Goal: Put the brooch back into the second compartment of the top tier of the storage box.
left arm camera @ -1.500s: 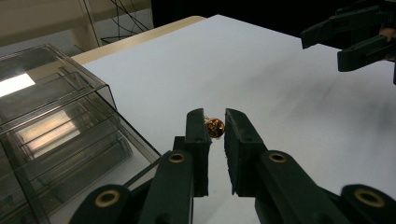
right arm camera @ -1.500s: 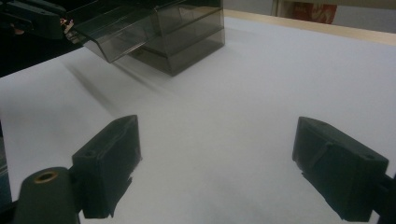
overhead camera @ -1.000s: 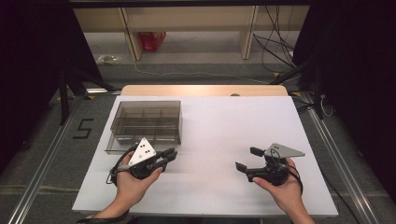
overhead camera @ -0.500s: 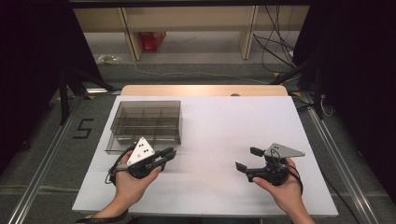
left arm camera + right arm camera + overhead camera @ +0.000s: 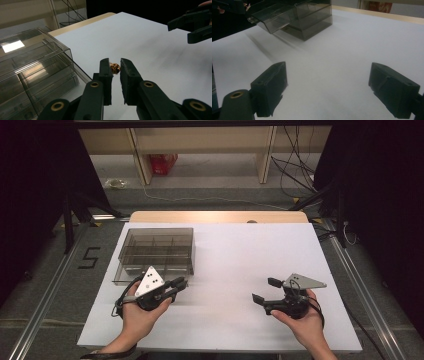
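Note:
My left gripper lies in the person's left hand by the near right corner of a smoky clear compartment box. In the left gripper view its jaws stand almost together, pinching a small gold piece with a thin chain at their tips, just off the box's corner. My right gripper rests in the right hand at the table's right front. Its jaws stand wide apart over bare white table with nothing between them. It is also seen far off in the left gripper view.
The white table top has a wooden strip along its far edge. The box has several compartments and a clear lid. Beyond the table there is floor with cables, a red object and shelf legs.

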{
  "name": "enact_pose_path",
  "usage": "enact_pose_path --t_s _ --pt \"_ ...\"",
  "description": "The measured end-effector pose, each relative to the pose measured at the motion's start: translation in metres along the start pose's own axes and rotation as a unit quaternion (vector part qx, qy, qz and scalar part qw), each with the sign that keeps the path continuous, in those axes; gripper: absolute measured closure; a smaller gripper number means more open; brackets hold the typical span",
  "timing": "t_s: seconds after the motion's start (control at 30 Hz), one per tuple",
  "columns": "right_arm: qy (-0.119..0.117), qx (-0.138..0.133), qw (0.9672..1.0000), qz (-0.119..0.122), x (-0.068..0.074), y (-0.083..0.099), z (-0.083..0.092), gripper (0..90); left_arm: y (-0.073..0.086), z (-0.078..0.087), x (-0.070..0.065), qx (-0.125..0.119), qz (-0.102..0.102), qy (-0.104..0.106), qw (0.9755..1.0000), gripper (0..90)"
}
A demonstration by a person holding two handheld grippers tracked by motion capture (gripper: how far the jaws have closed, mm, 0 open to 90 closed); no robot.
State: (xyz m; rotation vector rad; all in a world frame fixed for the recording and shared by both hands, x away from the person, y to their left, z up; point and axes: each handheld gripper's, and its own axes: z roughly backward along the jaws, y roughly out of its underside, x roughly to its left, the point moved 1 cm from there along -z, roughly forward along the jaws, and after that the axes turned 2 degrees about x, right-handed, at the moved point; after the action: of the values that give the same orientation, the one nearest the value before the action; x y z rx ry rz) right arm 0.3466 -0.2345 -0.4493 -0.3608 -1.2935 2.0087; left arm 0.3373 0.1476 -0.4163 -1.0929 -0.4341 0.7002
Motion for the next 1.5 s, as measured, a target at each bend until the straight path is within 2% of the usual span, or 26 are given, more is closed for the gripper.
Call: enact_pose_path --t_s 1.5 --pt "0.0 0.0 1.0 0.0 0.0 0.0 -0.0001 16.0 -0.0022 0.0074 0.0081 -0.015 0.006 -0.018 0.9997 79.8"
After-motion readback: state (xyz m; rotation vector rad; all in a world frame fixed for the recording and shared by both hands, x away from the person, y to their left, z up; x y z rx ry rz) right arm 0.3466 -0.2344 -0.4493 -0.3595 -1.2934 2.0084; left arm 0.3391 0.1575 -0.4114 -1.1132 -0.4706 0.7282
